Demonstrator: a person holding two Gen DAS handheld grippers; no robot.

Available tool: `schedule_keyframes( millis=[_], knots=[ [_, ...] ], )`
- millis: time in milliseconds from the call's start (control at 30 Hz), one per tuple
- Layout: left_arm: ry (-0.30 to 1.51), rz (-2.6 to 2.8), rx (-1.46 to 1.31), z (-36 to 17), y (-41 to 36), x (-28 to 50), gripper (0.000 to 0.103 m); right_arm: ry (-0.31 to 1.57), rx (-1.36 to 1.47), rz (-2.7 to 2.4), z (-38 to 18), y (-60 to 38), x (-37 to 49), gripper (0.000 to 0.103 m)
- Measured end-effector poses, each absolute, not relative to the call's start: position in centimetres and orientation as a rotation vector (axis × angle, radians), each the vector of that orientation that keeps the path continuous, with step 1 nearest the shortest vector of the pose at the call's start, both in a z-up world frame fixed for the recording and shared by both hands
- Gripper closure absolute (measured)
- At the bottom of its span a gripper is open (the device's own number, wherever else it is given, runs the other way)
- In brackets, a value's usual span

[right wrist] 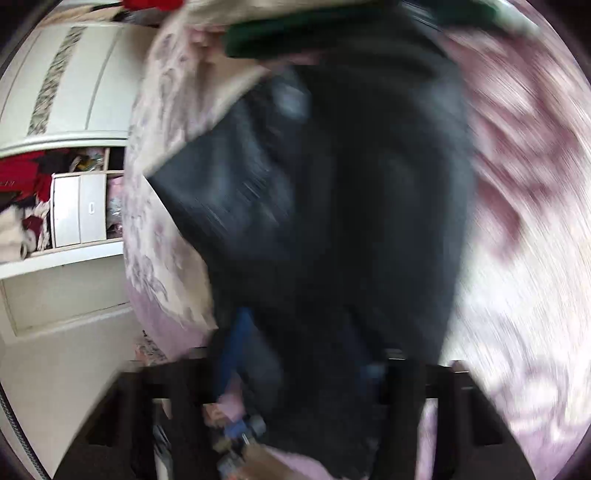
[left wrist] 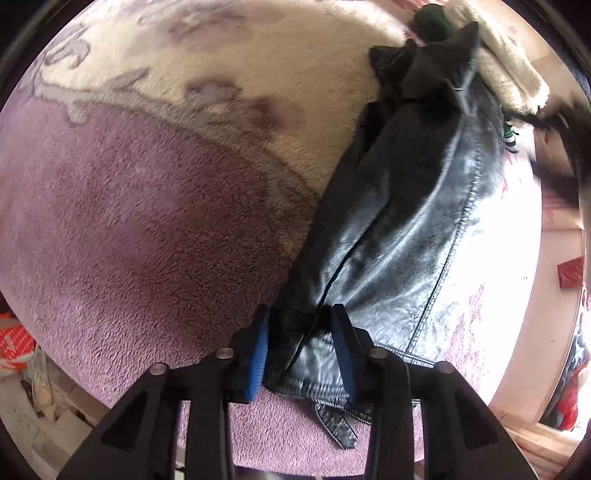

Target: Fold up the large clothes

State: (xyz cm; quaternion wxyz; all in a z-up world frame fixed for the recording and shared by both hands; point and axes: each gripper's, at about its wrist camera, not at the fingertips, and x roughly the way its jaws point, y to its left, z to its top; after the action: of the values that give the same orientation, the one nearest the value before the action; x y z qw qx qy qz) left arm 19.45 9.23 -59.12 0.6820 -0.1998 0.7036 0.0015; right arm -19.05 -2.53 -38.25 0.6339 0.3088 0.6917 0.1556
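One jacket point(left wrist: 399, 236) of black, shiny, creased leather with stitched seams lies on my work surface, a fleecy blanket point(left wrist: 155, 206) that is mauve with a cream patterned part. The jacket stretches from my left gripper point(left wrist: 301, 343) away towards a cream furry cloth point(left wrist: 509, 70) and a dark green cloth point(left wrist: 434, 22) beyond its far end. A strap end point(left wrist: 334, 424) with pale stitching sticks out at its near hem. My left gripper's blue pads point(left wrist: 260, 354) are clamped on a bunched fold of that hem.

The right wrist view is badly smeared. The jacket point(right wrist: 351, 221) fills its middle, dark and matte there, and runs down into my right gripper point(right wrist: 306, 373), whose jaws are closed on it. Left of the jacket stands a white cupboard point(right wrist: 70, 155) with cluttered open shelves.
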Motion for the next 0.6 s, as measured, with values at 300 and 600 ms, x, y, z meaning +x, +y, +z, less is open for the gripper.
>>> schedule_keyframes(
  millis=[300, 600],
  knots=[
    [1.584, 0.108, -0.420, -57.5, 13.3, 17.9, 0.035, 1.754, 0.654, 0.420, -44.9, 4.1, -10.3, 0.101],
    [1.462, 0.089, -0.356, -49.9, 11.1, 24.5, 0.035, 1.725, 0.745, 0.456, -39.2, -9.9, -20.0, 0.042]
  ],
)
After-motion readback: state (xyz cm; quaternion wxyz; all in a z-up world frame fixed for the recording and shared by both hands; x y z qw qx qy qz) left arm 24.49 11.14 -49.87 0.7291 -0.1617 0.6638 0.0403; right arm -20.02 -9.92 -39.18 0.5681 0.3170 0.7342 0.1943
